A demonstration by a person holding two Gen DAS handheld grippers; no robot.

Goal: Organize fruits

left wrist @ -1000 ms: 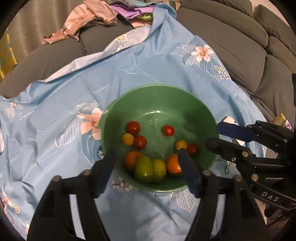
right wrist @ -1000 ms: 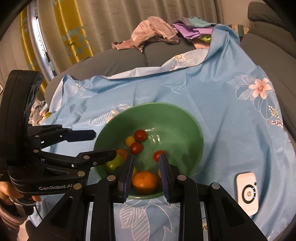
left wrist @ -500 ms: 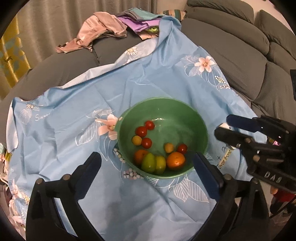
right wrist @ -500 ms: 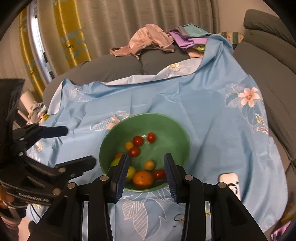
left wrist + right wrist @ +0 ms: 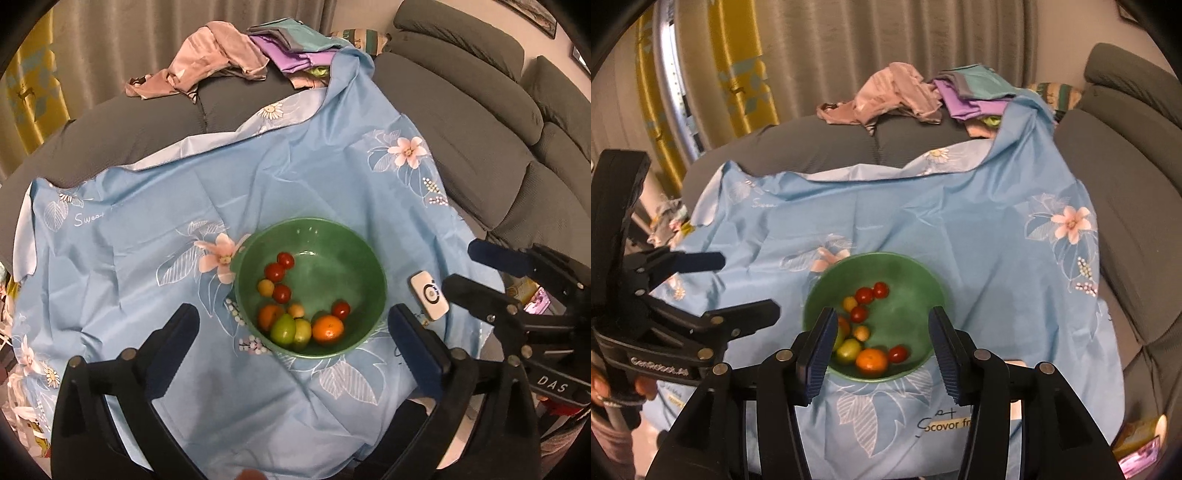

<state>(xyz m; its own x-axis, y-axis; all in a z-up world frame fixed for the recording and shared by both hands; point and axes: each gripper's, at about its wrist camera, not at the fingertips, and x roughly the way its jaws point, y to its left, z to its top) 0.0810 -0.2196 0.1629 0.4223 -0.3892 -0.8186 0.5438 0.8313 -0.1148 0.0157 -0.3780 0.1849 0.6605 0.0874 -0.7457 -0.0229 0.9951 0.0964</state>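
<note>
Round green bowl on a light-blue floral cloth spread over a grey sofa, toward the cloth's near edge. All the fruit down in the bowl: an orange tangerine at the near side, two green oval fruits touching side by side just left of it, a second orange fruit behind those, a small pale-yellow round fruit between, a red cherry tomato just beyond the tangerine. Farther in, a yellow cherry tomato and three more red ones clustered along the left wall.

Left gripper spread wide, nothing between its blue-padded fingers, raised above the bowl's near rim; jaws have just been opening. Right gripper parted at a middling width, likewise empty, jaws just been opening, bowl framed in the gap below. In the left wrist view, right gripper off at the cloth's right edge, clear of the bowl.

Small white rectangular device lying flat on the cloth, right of the bowl, apart from it. Heap of pink and purple crumpled clothes on the sofa beyond the cloth's far edge. Grey and yellow curtains behind.
</note>
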